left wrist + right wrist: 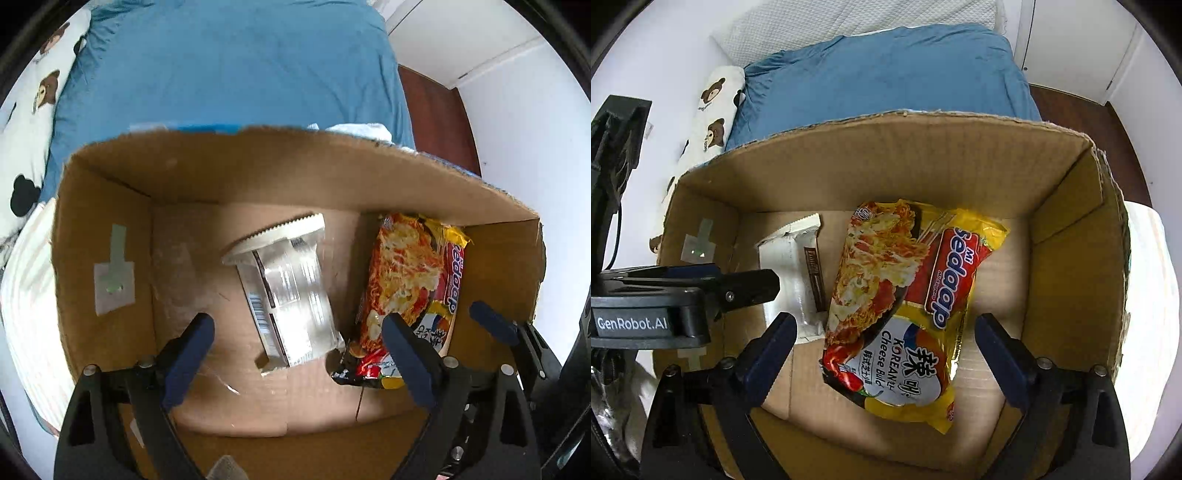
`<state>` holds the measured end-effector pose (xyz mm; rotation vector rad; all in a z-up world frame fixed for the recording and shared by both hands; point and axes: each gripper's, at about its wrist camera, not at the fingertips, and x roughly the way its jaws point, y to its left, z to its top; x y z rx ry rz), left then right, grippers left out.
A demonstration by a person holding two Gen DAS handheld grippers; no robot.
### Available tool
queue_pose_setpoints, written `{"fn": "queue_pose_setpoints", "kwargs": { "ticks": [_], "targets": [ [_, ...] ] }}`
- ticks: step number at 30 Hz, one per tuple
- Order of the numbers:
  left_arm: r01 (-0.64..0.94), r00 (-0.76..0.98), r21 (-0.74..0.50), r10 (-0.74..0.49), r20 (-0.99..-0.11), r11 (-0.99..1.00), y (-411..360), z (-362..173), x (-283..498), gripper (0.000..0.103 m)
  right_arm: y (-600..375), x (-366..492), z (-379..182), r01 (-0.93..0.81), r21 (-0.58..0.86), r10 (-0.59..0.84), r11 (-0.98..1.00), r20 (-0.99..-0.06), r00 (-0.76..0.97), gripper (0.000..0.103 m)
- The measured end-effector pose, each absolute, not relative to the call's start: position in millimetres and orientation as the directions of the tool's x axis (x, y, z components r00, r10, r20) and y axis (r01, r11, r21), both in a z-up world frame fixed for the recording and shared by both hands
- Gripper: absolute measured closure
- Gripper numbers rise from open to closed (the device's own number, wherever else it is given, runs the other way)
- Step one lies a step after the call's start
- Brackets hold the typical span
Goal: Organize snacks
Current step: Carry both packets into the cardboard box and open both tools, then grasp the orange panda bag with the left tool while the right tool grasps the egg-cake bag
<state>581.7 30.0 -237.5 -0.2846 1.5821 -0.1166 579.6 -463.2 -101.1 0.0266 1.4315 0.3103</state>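
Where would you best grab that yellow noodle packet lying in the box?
Probably from above, jaws across the narrow width of the noodle packet near its middle. It lies flat on the cardboard box floor, its left edge over the silver packet, so the right side looks freer.

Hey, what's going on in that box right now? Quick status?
Left gripper open, empty. Right gripper open, empty. Silver packet and noodle pack lying side by side on floor of cardboard box. Nothing in the way.

Yellow noodle packet and silver wrapper side by side in cardboard box, wide-spread right gripper above.
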Motion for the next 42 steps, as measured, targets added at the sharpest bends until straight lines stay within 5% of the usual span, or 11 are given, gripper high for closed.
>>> {"fn": "queue_pose_setpoints", "kwargs": {
  "ticks": [12, 27, 35, 42],
  "targets": [
    [-0.102, 0.283, -0.158, -0.123, -0.951, 0.982, 35.2, -160.7, 519.1, 0.010, -477.4, 556.6, -66.2, -0.144, 0.165, 0.192, 0.976, -0.959, 0.208, 0.004],
    [-0.109, 0.433, -0.146, -0.086, -0.897, 0.983, 33.4, -77.6, 393.2, 0.010, -493.7, 417.4, 25.8, -0.139, 0.228, 0.264, 0.964, -0.887, 0.379, 0.004],
    [-0.188, 0.376, -0.086, -0.009, -0.927, 0.978, 60.5, -122.1, 278.1, 0.010, -460.3, 339.4, -18.0, -0.359, 0.191, 0.280, 0.913, -0.936, 0.214, 0.004],
    [-0.297, 0.183, -0.003, 0.053, -0.982, 0.955, 91.1, -207.7, 196.7, 0.010, -413.6, 315.1, -95.1, -0.546, 0.058, 0.128, 0.836, -0.988, 0.091, 0.004]
  ]
}}
